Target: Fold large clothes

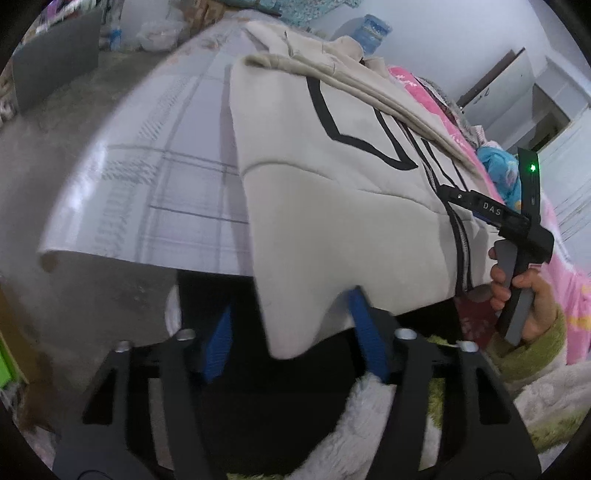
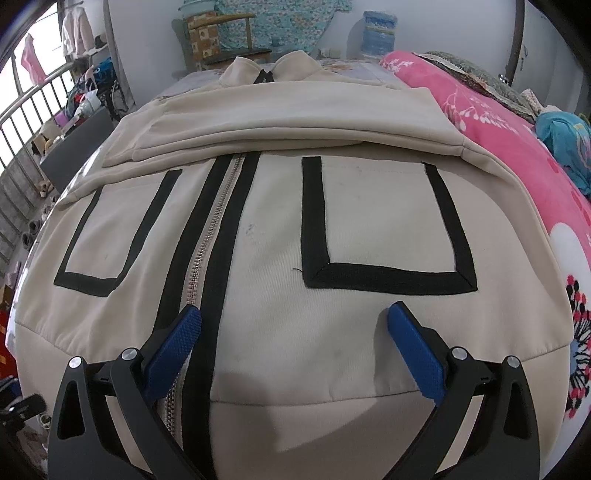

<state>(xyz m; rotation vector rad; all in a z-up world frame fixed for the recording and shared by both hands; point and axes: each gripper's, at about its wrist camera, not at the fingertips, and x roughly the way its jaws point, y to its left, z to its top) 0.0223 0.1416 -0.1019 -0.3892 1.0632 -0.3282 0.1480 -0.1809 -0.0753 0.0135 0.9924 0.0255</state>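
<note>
The jacket (image 2: 280, 229) lies flat on the bed (image 1: 162, 177), zip side up, its long axis running from the hem at 6 o'clock in the right wrist view to the collar at 12, with the sleeves (image 2: 295, 122) already folded across the chest. The left gripper (image 1: 291, 332) is at the hem's left corner: that corner hangs between its blue pads (image 1: 218, 343), which stand about half apart; whether they pinch the cloth I cannot tell. The right gripper (image 2: 293, 350) hovers over the hem just right of the zip (image 2: 210, 236), jaws wide, holding nothing, the cloth beneath rather than between them. In the left view a hand (image 1: 524, 295) carries it at 3 o'clock. So both tools sit at the hem end, the left nearer a hold; the likely fold carries the hem toward 12. The sheet is pale and checked, a pink quilt (image 2: 498, 122) lies along 2 to 4 o'clock, a water jug (image 2: 376, 33) and chair (image 2: 229, 37) stand at the far wall
</note>
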